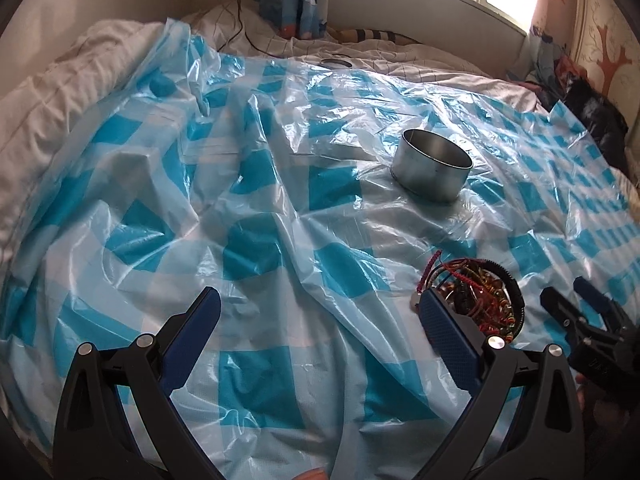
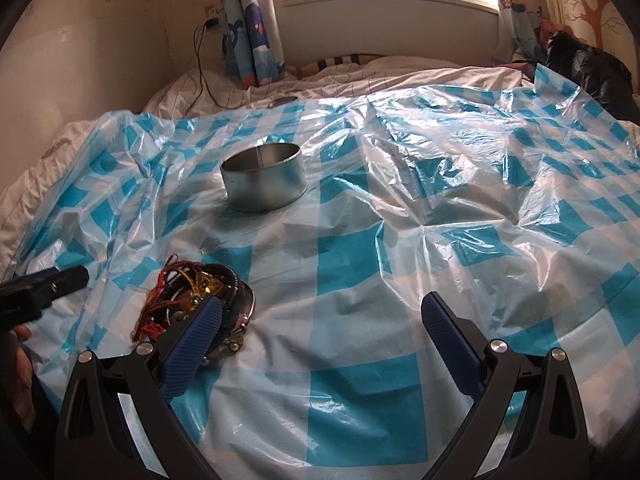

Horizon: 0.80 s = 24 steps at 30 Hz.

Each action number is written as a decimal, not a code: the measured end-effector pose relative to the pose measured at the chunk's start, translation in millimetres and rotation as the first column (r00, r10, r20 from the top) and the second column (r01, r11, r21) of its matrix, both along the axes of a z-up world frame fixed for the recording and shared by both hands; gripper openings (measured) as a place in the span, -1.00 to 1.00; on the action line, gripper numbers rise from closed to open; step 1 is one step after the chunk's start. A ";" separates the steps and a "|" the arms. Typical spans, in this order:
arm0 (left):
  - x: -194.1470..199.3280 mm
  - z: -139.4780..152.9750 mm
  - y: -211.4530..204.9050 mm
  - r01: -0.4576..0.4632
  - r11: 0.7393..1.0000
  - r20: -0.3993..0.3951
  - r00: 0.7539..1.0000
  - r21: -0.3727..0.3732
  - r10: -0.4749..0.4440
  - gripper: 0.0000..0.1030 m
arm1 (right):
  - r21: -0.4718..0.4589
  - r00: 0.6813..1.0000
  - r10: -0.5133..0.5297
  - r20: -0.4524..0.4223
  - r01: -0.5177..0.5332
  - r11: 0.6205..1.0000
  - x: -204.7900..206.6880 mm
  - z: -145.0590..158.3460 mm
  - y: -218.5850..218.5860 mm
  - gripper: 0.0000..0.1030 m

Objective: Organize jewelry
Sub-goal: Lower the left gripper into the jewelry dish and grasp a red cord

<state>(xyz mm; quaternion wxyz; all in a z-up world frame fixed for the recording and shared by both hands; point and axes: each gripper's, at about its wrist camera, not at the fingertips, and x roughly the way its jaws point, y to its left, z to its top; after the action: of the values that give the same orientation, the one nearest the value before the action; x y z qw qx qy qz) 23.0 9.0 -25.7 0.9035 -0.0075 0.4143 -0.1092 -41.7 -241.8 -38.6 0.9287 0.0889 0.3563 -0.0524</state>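
We see both grippers wide open, empty: left gripper (image 1: 320,316), right gripper (image 2: 322,320). Jewelry (image 1: 476,296) is one tangled heap of red cords, beads and dark bangles on the checked sheet (image 1: 256,248), at 3 o'clock of left, 9 o'clock of right. Tin (image 1: 432,166) sits well apart at 12.

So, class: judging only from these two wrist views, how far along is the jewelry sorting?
Nothing looks done yet: the metal tin stands upright on the checked plastic sheet and what shows of its inside looks empty. In hand: nothing; the left gripper and right gripper are both open and empty. Left: the whole tangled jewelry pile lies on the sheet between them.
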 end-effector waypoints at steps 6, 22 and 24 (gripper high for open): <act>4.8 -2.3 -20.8 0.099 0.995 -0.031 0.994 -0.021 -0.100 0.86 | -0.020 0.997 0.054 -0.059 -0.056 0.998 11.9 -5.9 4.6 0.86; -1.5 -2.6 -99.4 0.368 0.930 0.016 0.930 0.003 -0.368 0.46 | 0.070 0.998 -0.045 -0.043 0.048 0.996 11.4 -1.6 -29.6 0.86; 1.1 -10.2 -99.8 0.380 0.925 -0.016 0.925 -0.004 -0.380 -0.18 | 0.080 0.998 -0.048 -0.040 0.051 0.995 10.5 -1.2 -31.1 0.86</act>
<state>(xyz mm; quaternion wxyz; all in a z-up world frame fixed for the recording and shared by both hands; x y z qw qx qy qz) 24.1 -90.8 -35.9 0.8618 0.0717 0.4154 -0.2822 -31.1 -272.9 -39.8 0.9159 0.1343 0.3732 -0.0624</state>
